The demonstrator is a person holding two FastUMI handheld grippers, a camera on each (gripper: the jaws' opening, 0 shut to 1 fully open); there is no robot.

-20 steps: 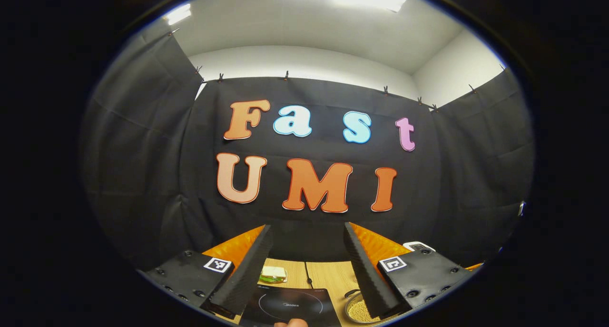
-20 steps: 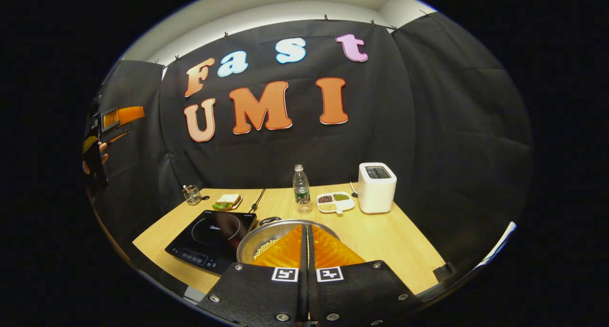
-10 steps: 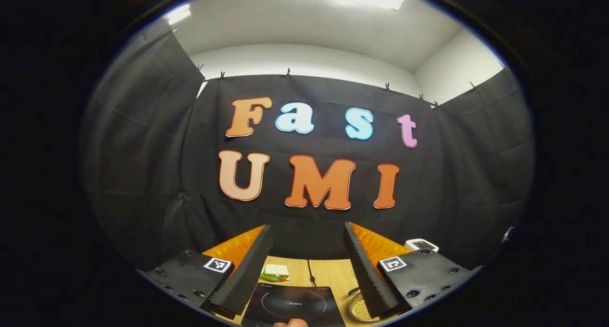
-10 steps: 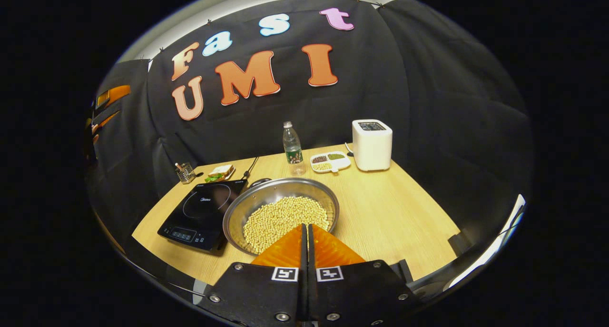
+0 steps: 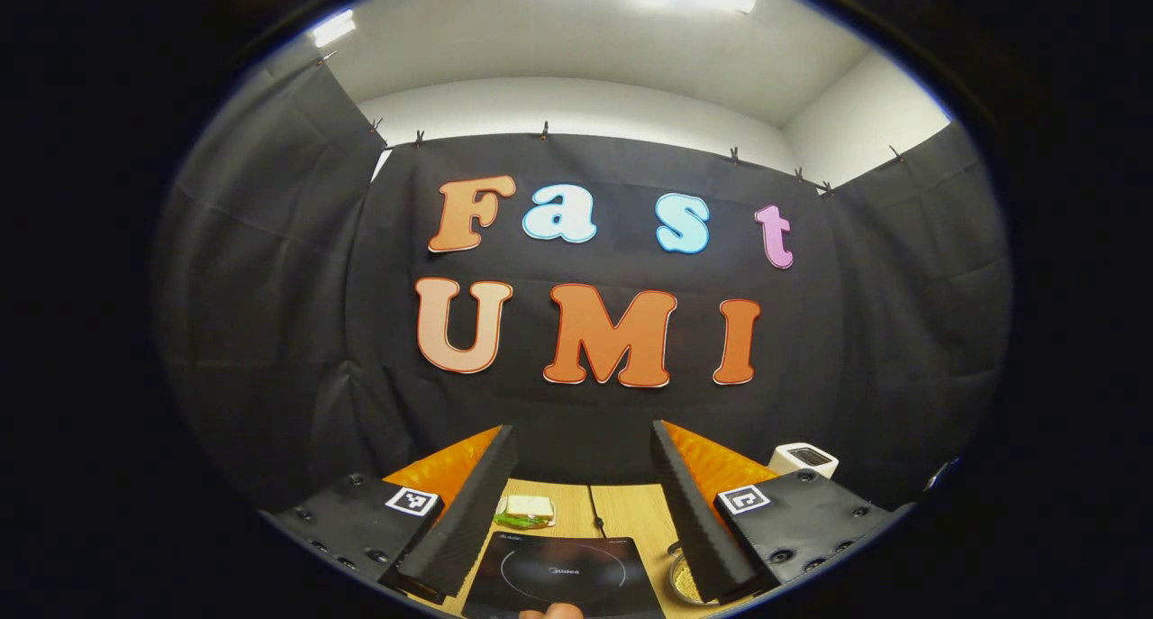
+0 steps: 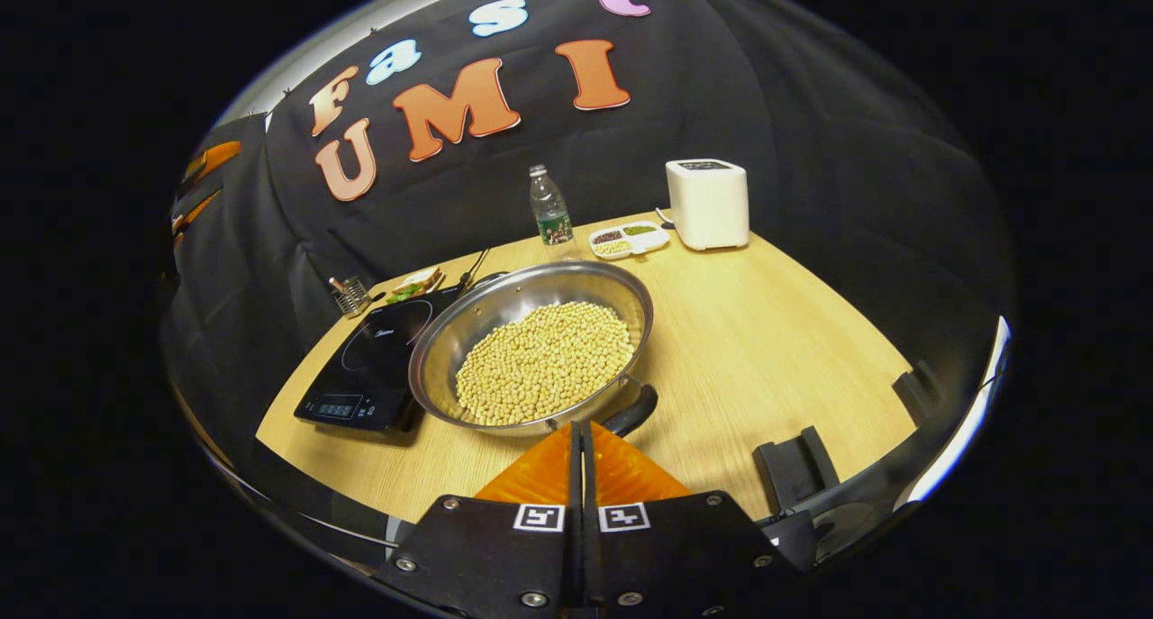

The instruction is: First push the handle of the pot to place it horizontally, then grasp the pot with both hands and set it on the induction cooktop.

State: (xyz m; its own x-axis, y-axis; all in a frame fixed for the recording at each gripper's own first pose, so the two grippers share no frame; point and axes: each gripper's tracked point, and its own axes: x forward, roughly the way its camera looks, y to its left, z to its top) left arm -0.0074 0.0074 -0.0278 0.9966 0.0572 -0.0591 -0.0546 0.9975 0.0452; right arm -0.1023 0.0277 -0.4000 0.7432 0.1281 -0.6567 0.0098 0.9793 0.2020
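Nudging the pot's handle [image 6: 630, 410] sideways suits the clenched right hand-held gripper [image 6: 576, 439]; left hand-held gripper [image 5: 576, 502], released, hangs above the induction cooktop [image 5: 558, 574].

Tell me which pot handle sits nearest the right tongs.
The dark handle on the pot's near rim, just ahead of the shut right tongs. The other handle lies at the far rim, beside the induction cooktop.

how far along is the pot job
Barely started. The pot of beans sits on the table beside the induction cooktop, not on it. The right gripper, jaws shut, is just short of the pot handle. The left gripper is open. Pushing, grasping and placing remain.
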